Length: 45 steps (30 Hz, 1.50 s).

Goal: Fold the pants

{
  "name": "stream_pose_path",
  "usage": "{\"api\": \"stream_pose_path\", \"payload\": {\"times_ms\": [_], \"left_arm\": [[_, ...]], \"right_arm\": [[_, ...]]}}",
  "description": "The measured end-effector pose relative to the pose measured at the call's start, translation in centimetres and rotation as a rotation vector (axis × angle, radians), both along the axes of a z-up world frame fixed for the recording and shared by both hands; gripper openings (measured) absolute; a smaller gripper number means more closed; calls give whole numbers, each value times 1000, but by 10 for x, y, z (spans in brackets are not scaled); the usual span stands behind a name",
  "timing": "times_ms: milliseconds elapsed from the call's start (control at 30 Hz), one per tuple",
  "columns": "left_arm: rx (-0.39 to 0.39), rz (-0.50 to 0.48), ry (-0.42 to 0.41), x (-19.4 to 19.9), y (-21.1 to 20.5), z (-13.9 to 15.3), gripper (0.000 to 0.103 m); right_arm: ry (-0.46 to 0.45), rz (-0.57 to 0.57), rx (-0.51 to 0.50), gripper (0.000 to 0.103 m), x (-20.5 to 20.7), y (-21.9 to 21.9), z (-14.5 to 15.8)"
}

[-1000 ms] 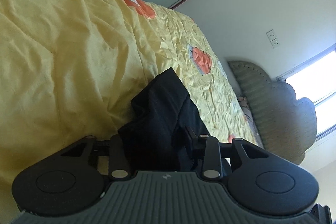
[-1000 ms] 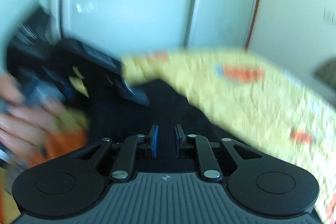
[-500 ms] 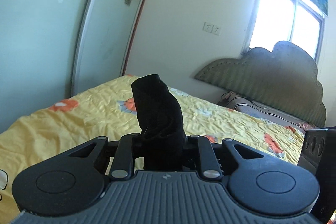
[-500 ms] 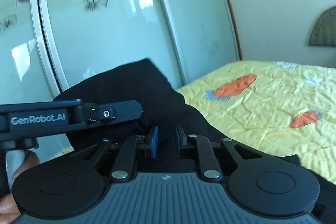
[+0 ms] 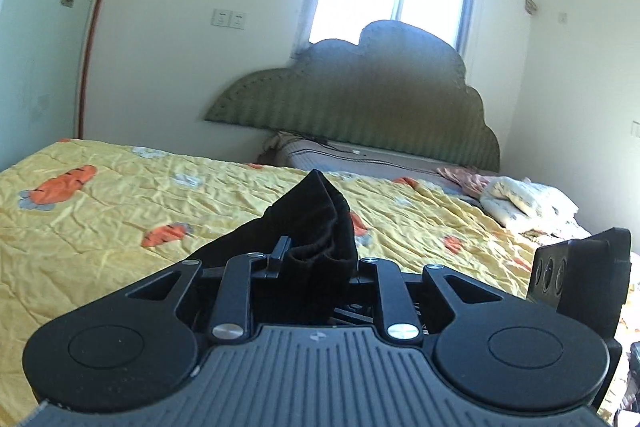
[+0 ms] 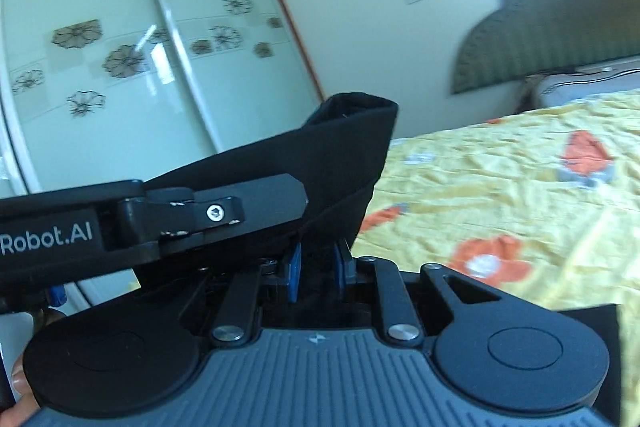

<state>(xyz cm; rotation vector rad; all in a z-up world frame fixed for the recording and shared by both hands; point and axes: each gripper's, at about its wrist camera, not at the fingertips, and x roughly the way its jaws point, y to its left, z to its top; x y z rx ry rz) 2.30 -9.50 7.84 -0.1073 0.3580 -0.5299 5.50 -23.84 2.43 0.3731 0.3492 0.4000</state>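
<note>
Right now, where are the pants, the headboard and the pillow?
pants (image 5: 316,223): left wrist view, bunched fabric between the fingers.
headboard (image 5: 360,87): left wrist view, its padded face.
pillow (image 5: 528,201): left wrist view, its top.

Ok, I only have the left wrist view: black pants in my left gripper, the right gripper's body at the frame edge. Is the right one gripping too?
Observer: Yes. In the right wrist view the right gripper has its blue pads closed on a fold of the black pants.
Operator: Where is my left gripper relative to it?
Observer: The left gripper reaches in from the left, slightly above it, against the same stretch of cloth.
Operator: Is the cloth lying on the bed?
Observer: The held part is raised, above the yellow bedspread. More black cloth shows at bottom right, but I cannot tell whether it rests on the bed.
</note>
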Motion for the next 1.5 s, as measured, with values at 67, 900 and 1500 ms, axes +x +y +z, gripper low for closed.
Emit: {"api": "stream_pose_path", "payload": {"times_ms": [67,900,1500], "left_arm": [[27,-39,10,1,-19,-13,22],[8,-349,307,28,-99,-82,26],[20,61,311,44,100,-62,60]], "right_arm": [[28,-35,2,17,-6,-19,-9],[251,-360,-107,21,-56,-126,-81],[254,-188,183,81,-73,-108,-72]]}}
